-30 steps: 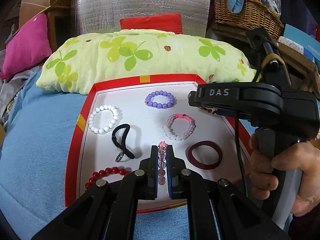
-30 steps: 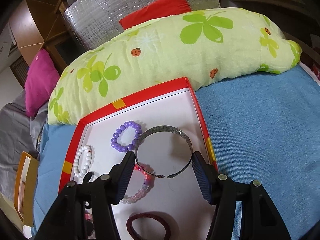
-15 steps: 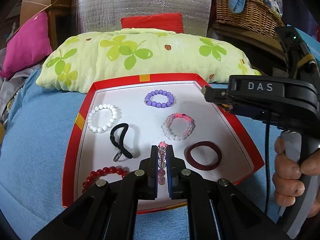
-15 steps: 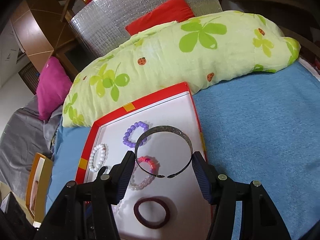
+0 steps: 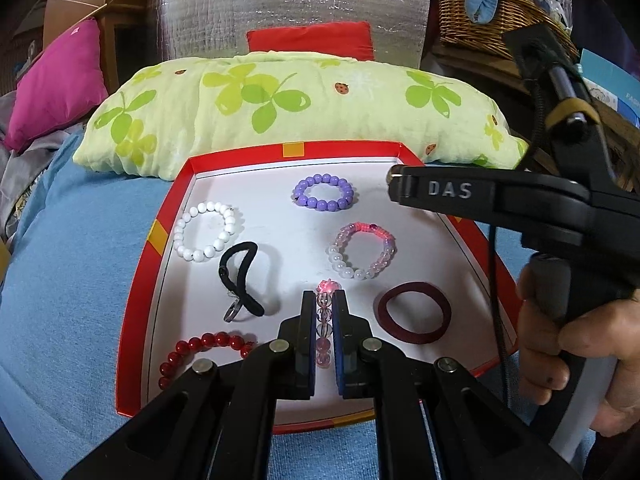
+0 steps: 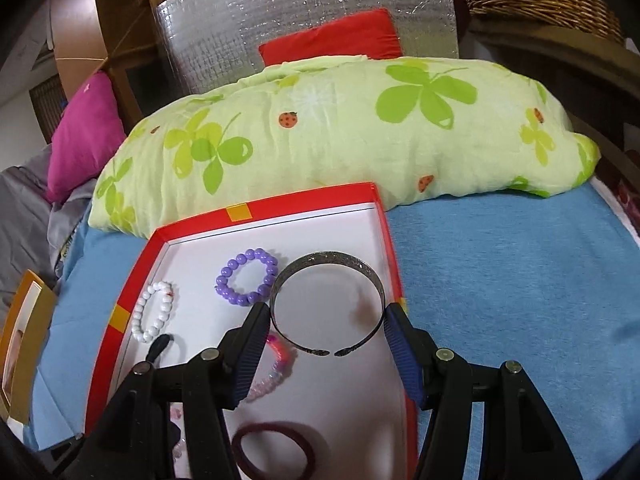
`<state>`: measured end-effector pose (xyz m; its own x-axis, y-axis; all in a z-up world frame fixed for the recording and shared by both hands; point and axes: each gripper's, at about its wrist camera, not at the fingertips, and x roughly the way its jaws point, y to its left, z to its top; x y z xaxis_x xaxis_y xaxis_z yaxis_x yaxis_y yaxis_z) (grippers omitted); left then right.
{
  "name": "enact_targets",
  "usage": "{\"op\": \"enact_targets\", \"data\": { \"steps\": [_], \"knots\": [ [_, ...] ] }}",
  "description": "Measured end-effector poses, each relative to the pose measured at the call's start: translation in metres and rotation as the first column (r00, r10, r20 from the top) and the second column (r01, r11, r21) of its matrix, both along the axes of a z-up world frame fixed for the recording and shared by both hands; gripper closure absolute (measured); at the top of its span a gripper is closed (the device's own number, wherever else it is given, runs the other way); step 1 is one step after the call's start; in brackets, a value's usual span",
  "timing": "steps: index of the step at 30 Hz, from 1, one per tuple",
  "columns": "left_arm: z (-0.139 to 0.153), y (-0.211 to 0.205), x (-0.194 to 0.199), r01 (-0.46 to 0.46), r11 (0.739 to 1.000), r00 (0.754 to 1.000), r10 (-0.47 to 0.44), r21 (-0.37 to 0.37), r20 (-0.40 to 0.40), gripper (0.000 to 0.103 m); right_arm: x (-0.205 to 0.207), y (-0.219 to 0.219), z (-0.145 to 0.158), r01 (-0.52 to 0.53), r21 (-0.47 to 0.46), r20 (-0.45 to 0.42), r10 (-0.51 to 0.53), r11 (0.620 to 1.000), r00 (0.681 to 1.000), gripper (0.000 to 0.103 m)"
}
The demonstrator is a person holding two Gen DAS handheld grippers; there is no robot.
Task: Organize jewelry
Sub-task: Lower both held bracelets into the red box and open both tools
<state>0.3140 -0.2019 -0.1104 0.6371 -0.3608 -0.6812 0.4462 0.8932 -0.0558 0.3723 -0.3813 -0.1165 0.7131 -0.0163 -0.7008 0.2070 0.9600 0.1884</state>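
The left hand-held gripper (image 5: 324, 312) pinched a clear-and-pink bead bracelet (image 5: 323, 328) over the near part of the red tray (image 5: 136, 304) on the bed. The right hand-held gripper (image 6: 326, 334), spread wide, gripped a silver cuff (image 6: 326, 260) across its width above the tray's far right corner, probably to set it in that free spot.

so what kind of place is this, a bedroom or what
Most likely a bedroom, with the work done on a bed: a blue bedsheet under the red tray, a clover-print pillow behind it, and a pink cushion beside a wicker basket.
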Motion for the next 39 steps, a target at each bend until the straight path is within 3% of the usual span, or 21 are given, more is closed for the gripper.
{"op": "enact_targets", "data": {
  "steps": [36, 39],
  "knots": [
    [-0.009, -0.003, 0.003, -0.029, 0.998, 0.999, 0.031, 0.063, -0.031, 0.095, 0.011, 0.004, -0.009, 0.017, -0.062, -0.042, -0.020, 0.998, 0.999, 0.039],
    [-0.010, -0.003, 0.003, -0.031, 0.997, 0.999, 0.033, 0.068, -0.037, 0.092, 0.011, 0.004, -0.009, 0.018, -0.063, -0.042, -0.021, 0.998, 0.999, 0.039]
  ]
}}
